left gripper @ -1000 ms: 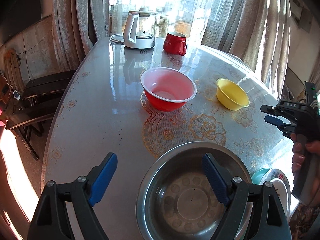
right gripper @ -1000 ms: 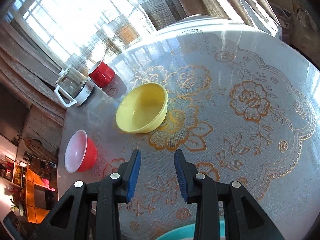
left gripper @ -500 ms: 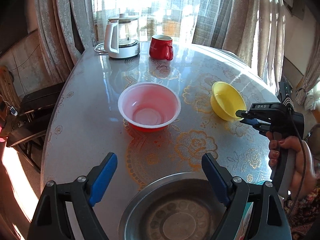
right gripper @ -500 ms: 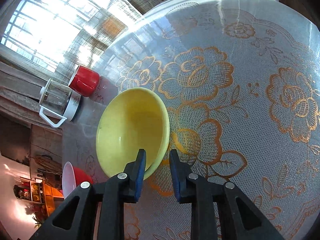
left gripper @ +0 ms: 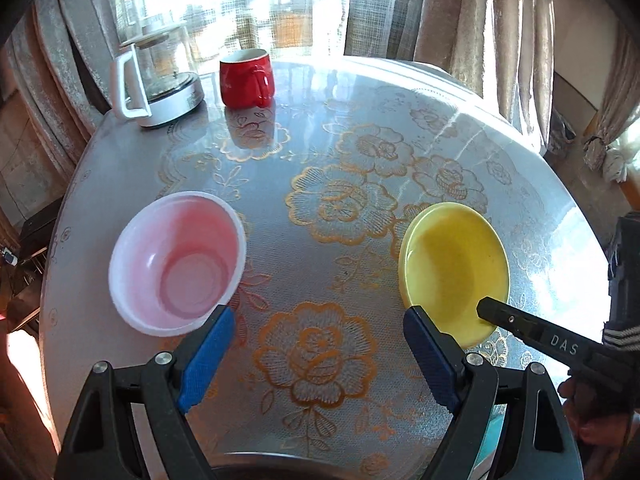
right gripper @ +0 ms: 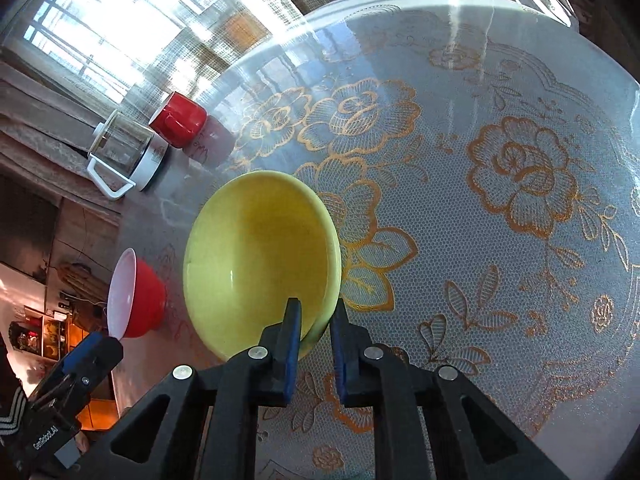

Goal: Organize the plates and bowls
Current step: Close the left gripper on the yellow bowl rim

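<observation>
The right gripper (right gripper: 314, 334) angles steeply downward, its blue-padded jaws closed onto the near rim of the yellow bowl (right gripper: 260, 256). The left gripper (left gripper: 316, 350) also tilts down, jaws spread wide with nothing between them.

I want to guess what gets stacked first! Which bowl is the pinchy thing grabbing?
The yellow bowl. The right gripper is pinched shut on its rim, one pad inside and one outside. The red bowl with the white inside sits apart, touched by nothing.

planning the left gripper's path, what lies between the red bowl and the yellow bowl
Nothing: between the red bowl and the yellow bowl there is only bare flowered table cover, seen in the left wrist view.
</observation>
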{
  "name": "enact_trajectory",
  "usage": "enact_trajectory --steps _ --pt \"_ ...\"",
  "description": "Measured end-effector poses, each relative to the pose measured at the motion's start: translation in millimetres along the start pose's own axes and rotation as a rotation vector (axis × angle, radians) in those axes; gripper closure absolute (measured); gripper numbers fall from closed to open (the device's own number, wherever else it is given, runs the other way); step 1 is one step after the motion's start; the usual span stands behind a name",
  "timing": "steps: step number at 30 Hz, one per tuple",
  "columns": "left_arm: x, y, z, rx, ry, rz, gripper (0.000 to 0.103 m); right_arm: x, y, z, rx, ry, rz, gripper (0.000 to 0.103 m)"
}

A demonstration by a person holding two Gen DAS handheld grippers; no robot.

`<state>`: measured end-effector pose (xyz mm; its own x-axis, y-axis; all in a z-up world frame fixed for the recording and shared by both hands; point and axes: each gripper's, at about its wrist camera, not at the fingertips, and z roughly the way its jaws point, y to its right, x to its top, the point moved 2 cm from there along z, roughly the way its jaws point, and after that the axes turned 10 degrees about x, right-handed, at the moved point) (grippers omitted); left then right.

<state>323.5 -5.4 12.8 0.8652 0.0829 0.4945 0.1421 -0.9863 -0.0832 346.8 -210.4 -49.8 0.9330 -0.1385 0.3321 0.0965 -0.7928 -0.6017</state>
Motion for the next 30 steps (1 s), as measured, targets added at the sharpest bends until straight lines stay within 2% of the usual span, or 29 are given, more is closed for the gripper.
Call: enact_trajectory --steps 4,7,9,11,14,16,21,30 --pt "2.9 26.5 23.4 0.001 -0.056 0.057 0.017 -4.0 7.9 -2.4 0.005 -0.008 0.011 0.089" --pt "2.5 38.7 34.5 0.0 -0.089 0.078 0.023 -6.3 9.5 -3.4 0.018 -0.01 0.008 0.089" --pt "1.5 41.9 37.1 -0.008 -0.101 0.072 0.034 -5.6 6.0 -1.3 0.015 -0.009 -0.001 0.089" --pt "0.0 43.4 36.9 -0.046 -0.1 0.068 0.054 -5.7 4.2 -0.4 0.025 -0.011 -0.006 0.089" --pt "-3.4 48.7 32.9 -0.077 -0.093 0.088 0.07 -7.8 4.2 -0.1 0.037 -0.013 -0.004 0.089" --pt "-3.8 51.1 29.7 -0.091 -0.091 0.094 0.086 -9.2 5.0 0.8 0.041 -0.014 0.003 0.089" --pt "-9.2 54.6 17.9 -0.081 -0.05 0.114 0.088 -14.4 2.9 -0.4 0.042 -0.006 0.015 0.09" --pt "-26.1 36.9 -18.7 -0.123 0.002 0.074 0.088 -35.6 -15.9 -29.0 0.063 0.029 -0.003 0.09"
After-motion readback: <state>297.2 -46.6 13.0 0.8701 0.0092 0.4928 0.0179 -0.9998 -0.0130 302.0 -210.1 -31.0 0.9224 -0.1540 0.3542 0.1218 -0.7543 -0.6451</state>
